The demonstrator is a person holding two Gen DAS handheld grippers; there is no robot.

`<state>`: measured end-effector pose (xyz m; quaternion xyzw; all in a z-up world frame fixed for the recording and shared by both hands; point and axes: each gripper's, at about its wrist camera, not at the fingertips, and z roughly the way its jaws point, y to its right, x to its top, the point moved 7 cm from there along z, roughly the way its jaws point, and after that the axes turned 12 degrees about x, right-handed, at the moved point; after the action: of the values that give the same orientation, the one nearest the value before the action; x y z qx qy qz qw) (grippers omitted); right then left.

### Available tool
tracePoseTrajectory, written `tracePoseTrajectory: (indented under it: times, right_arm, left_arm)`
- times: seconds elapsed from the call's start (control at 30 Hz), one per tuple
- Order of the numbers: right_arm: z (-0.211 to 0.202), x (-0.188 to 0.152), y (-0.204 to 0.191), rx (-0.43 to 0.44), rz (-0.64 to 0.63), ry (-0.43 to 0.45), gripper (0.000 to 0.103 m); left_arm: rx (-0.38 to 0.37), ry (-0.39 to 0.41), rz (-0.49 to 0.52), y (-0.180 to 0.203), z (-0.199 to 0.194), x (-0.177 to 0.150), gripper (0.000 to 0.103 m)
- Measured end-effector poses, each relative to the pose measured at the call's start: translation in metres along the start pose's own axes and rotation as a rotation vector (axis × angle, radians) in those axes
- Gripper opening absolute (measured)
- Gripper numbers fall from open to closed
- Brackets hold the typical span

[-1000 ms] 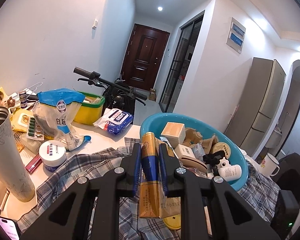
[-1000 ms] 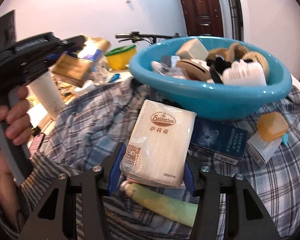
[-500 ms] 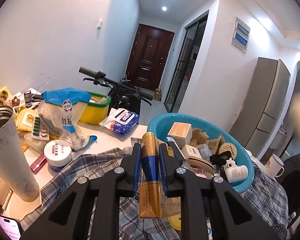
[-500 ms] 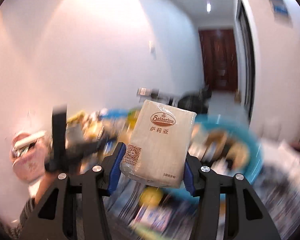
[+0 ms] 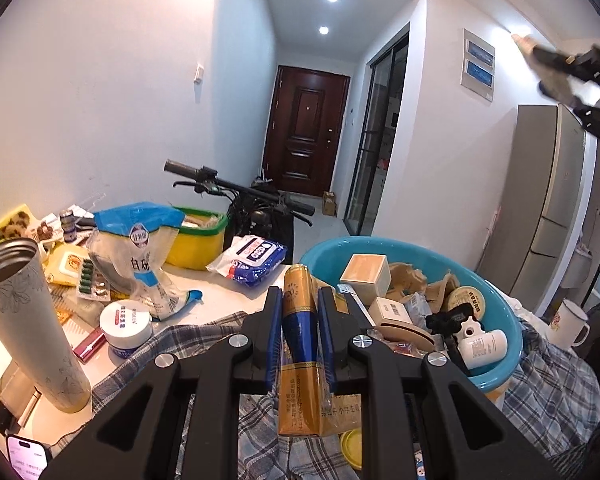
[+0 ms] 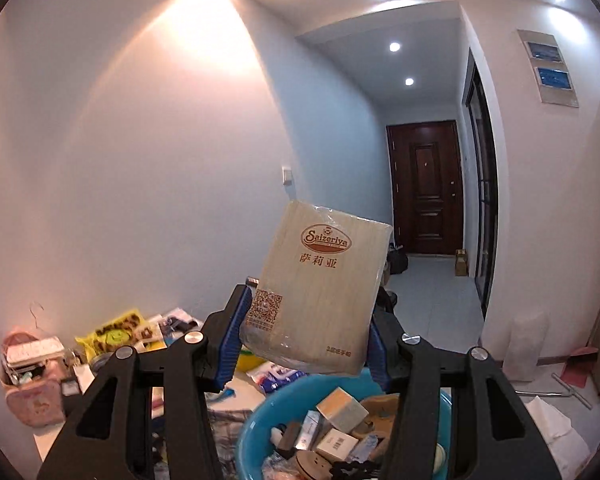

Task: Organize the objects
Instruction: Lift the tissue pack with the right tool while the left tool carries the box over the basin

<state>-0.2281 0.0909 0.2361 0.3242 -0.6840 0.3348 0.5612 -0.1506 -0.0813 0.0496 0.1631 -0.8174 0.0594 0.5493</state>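
The right gripper (image 6: 304,336) pinches a wrapped Saizeriya napkin pack (image 6: 320,284) by its two long sides, the blue pads pressed against the film, the pack tilted with its far end leaning up and to the right. It hangs above and just behind the blue basin (image 6: 256,428), which lies below the jaws and is already well filled with small boxes and jars. The step in hand looks like carrying the pack over to drop it in. To do it well, I would bring the pack low over a gap in the basin before letting go, since the pack is soft and light and could slide off the heap of boxes if let fall from high up. The grip sits near the pack's near end, so it may droop; a steady wrist helps.

The left gripper (image 5: 300,320) is clamped tight on a slim gold-and-blue carton (image 5: 300,320), standing nearly on end between the pads, with the basin (image 5: 496,320) just ahead and to the right of it and a plaid cloth (image 5: 188,340) under both. To its left stand a steel tumbler (image 5: 24,320) and a white cream jar (image 5: 126,328).

Hard to make out: the carton's lower end is hidden behind the gripper body, and its print is too small to read. The right gripper shows in the left view only as a blurred dark shape at the upper right corner. The pack hides part of the hallway and the basin's far rim in the right view, and what lies under the cloth cannot be seen.
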Motion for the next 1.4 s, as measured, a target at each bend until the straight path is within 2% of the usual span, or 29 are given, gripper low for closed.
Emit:
tracePoseTrajectory:
  times: [0.1,0.17,0.27,0.37,0.47,0.57,0.73,0.83,0.9,0.97,1.1,1.13,1.3,1.4]
  right_arm:
    - [0.004,-0.027,0.019,0.018,0.037,-0.008,0.051]
    - [0.014,-0.038,0.037,0.019,0.073,-0.053,0.051]
    - [0.013,-0.043,0.052,0.019,0.103,-0.049,0.051]
    - [0.01,-0.045,0.056,0.048,0.132,-0.043,0.051]
    - [0.012,-0.049,0.058,0.057,0.134,-0.057,0.051]
    - [0.013,-0.048,0.055,0.06,0.128,-0.062,0.051]
    - [0.009,-0.049,0.045,0.078,0.12,-0.065,0.051]
    - [0.005,-0.048,0.04,0.097,0.127,-0.056,0.051]
    - [0.004,-0.047,0.035,0.119,0.13,-0.048,0.051]
    - [0.003,-0.048,0.032,0.097,0.105,-0.054,0.051]
    - [0.005,-0.051,0.034,0.057,0.093,-0.069,0.051]
    - [0.005,-0.053,0.036,0.053,0.097,-0.073,0.051]
    - [0.012,-0.059,0.04,0.011,0.075,-0.108,0.051]
    - [0.014,-0.06,0.04,0.001,0.067,-0.122,0.051]
  left_arm:
    - [0.012,0.03,0.031,0.007,-0.008,0.001,0.019]
    - [0.019,0.05,0.047,0.01,-0.013,0.003,0.019]
    - [0.032,0.085,0.058,0.013,-0.021,0.014,0.019]
    - [0.05,0.106,0.08,0.021,-0.028,0.033,0.019]
    - [0.102,0.12,0.12,0.031,-0.033,0.059,0.019]
    - [0.105,0.18,0.161,0.049,-0.048,0.088,0.019]
    - [0.044,0.278,0.149,0.077,-0.075,0.132,0.019]
    - [0.001,0.317,0.098,0.092,-0.079,0.148,0.019]
    - [-0.051,0.318,0.058,0.105,-0.073,0.155,0.019]
    - [-0.064,0.324,0.045,0.114,-0.065,0.16,0.019]
    - [0.035,0.347,0.035,0.117,-0.035,0.159,0.019]
    - [0.034,0.343,0.029,0.115,-0.027,0.156,0.019]
    - [-0.107,0.202,0.007,0.103,0.019,0.135,0.019]
    - [-0.11,0.191,0.007,0.094,0.027,0.132,0.019]
